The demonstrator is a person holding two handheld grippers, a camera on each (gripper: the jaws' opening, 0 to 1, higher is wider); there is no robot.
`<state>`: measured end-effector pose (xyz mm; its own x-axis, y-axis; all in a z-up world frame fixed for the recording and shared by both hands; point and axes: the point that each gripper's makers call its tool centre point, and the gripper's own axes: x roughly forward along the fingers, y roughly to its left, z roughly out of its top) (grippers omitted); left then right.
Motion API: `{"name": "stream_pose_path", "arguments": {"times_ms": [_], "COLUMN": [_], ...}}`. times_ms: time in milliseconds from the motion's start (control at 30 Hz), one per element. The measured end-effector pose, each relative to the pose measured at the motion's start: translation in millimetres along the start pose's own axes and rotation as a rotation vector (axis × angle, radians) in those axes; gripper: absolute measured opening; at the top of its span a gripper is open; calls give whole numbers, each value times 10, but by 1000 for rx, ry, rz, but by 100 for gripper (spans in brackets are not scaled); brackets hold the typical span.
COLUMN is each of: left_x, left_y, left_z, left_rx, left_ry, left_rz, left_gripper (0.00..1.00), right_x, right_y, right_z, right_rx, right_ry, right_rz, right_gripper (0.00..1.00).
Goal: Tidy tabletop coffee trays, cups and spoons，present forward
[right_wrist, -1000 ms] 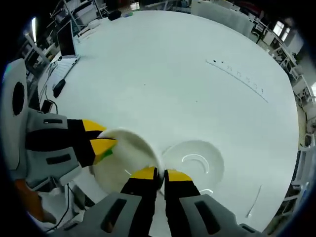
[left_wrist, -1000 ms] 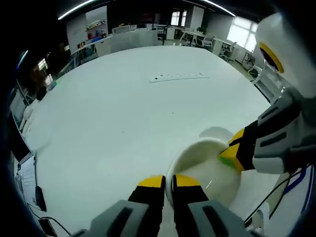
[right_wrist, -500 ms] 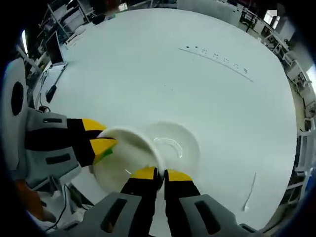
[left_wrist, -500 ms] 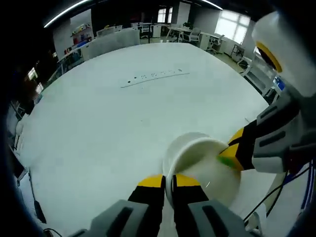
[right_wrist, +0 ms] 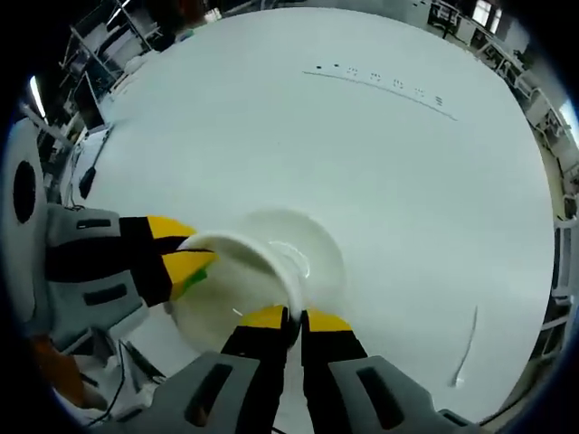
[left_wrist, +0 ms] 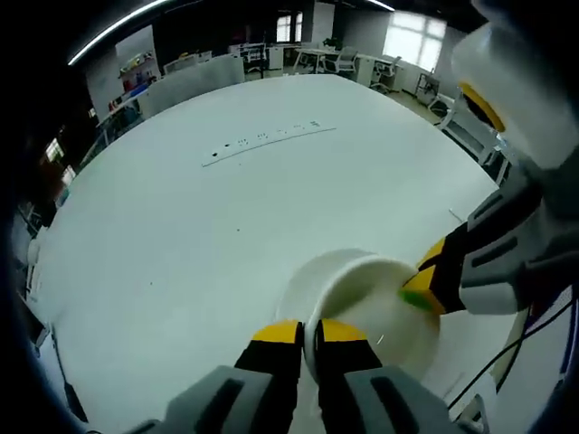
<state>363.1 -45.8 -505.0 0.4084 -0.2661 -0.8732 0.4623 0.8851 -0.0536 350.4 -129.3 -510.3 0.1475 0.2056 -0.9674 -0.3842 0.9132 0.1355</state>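
Right now both tongs hold the same white cup point(left_wrist: 371, 312). In the left gripper view, the left gripper point(left_wrist: 308, 336) pinches the cup's rim at the bottom middle of the picture, jaws closed tight on it. The right gripper point(left_wrist: 418, 285) bites the rim from the right side. In the right gripper view, the right gripper point(right_wrist: 291, 323) grips the near rim at the bottom, and the left gripper point(right_wrist: 192, 258) comes in from the left.

The cup hangs over a white saucer point(right_wrist: 317, 253) on the big white table point(right_wrist: 362, 154). A spoon point(right_wrist: 466, 348) lies far off at the lower right.

The cup could slip or crack if the two tongs pull different ways. It could also land off the middle of the saucer and tip, because the cup hides most of the saucer.
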Motion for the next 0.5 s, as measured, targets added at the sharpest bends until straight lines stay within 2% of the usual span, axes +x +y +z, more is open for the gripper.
{"name": "stream_pose_path", "arguments": {"times_ms": [200,333,500], "left_x": [71,87,112], "left_y": [-24,-30,-13], "left_z": [8,28,35], "left_rx": [2,11,10], "left_ry": [-3,-6,-4], "left_rz": [0,9,20], "left_gripper": [7,8,8], "right_x": [79,93,123], "right_y": [-191,-145,-169], "right_z": [216,103,144], "right_rx": [18,27,42], "right_ry": [4,-7,-11], "right_rz": [-4,5,2], "right_gripper": [6,6,6]}}
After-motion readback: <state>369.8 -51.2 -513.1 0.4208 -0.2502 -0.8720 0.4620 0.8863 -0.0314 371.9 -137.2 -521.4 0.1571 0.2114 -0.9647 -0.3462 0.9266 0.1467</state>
